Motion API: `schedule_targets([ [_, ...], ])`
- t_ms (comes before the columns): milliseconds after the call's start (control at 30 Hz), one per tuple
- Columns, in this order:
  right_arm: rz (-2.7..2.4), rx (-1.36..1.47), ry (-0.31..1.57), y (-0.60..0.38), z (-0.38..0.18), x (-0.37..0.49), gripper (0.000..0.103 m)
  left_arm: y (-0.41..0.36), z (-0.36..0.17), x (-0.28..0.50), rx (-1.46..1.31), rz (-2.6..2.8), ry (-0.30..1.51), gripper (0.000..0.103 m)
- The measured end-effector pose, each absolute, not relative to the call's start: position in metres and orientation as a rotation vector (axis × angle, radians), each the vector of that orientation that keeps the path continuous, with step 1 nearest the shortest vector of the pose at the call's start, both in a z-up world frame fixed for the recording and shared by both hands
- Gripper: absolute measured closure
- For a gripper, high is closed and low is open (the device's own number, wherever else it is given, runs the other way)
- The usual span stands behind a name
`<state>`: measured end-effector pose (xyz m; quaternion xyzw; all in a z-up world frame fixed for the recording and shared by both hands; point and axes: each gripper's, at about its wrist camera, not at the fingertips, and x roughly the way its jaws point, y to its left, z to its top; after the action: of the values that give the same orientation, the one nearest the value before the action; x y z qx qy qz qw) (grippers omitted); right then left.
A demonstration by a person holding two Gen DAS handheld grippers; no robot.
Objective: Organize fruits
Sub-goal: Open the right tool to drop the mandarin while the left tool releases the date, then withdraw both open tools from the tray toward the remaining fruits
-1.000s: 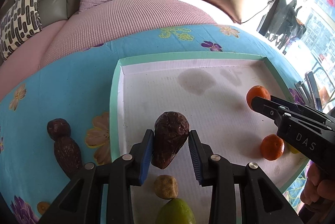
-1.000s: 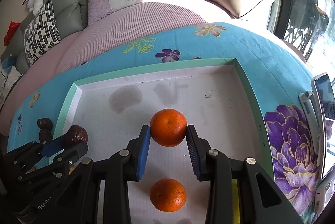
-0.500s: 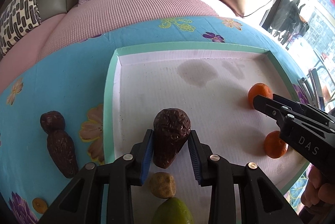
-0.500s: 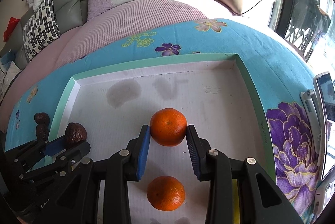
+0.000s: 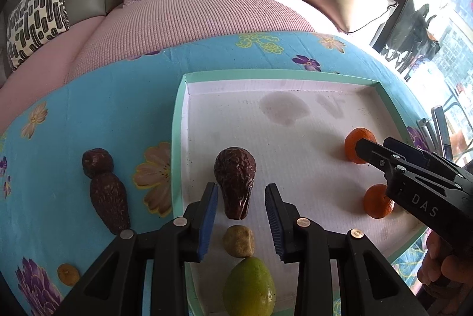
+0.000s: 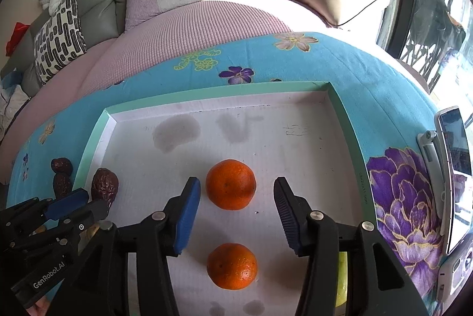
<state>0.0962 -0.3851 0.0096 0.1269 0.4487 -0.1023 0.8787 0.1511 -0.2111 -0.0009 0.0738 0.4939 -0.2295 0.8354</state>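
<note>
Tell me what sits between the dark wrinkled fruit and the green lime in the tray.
A small tan lumpy fruit, between the dark wrinkled fruit and green lime; left wrist view.

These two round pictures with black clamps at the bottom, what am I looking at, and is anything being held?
A person holds two hand-held grippers, each with a fisheye camera looking along its fingers. The left gripper is open around a wrinkled dark fruit lying in a white tray with a green rim; a small tan fruit and a green citrus lie nearer the camera. The right gripper is open around an orange, with a second orange nearer the camera. Nothing is gripped. Two more dark fruits lie outside the tray on the blue floral cloth.
</note>
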Motion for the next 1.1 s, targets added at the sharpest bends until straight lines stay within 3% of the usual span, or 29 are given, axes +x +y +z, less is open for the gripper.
schedule_targets([
  [533, -0.234, 0.210, 0.912, -0.364, 0.031, 0.071, 0.050, -0.174, 0.029, 0.126, 0.095, -0.463, 0.961, 0.065],
  [600, -0.237, 0.211, 0.914, -0.364, 0.030, 0.071, 0.044, -0.172, 0.026, 0.127, 0.090, -0.446, 0.962, 0.039],
  [633, -0.239, 0.209, 0.913, -0.364, 0.030, 0.071, 0.034, -0.170, 0.025, 0.128, 0.090, -0.437, 0.960, 0.035],
  [667, -0.241, 0.206, 0.913, -0.364, 0.029, 0.071, 0.031, -0.169, 0.023, 0.128, 0.090, -0.431, 0.959, 0.035],
  [800, -0.249, 0.215, 0.924, -0.367, 0.025, 0.072, 0.028, -0.165, 0.016, 0.131, 0.077, -0.411, 0.973, 0.034],
  [933, -0.264, 0.216, 0.928, -0.371, 0.021, 0.072, 0.022, -0.160, 0.011, 0.135, 0.070, -0.382, 0.983, 0.020],
  [1033, -0.271, 0.215, 0.925, -0.372, 0.021, 0.071, 0.021, -0.155, 0.006, 0.138, 0.067, -0.343, 0.984, 0.001],
  [1100, -0.270, 0.214, 0.919, -0.371, 0.020, 0.071, 0.021, -0.153, 0.005, 0.139, 0.072, -0.329, 0.979, 0.000],
])
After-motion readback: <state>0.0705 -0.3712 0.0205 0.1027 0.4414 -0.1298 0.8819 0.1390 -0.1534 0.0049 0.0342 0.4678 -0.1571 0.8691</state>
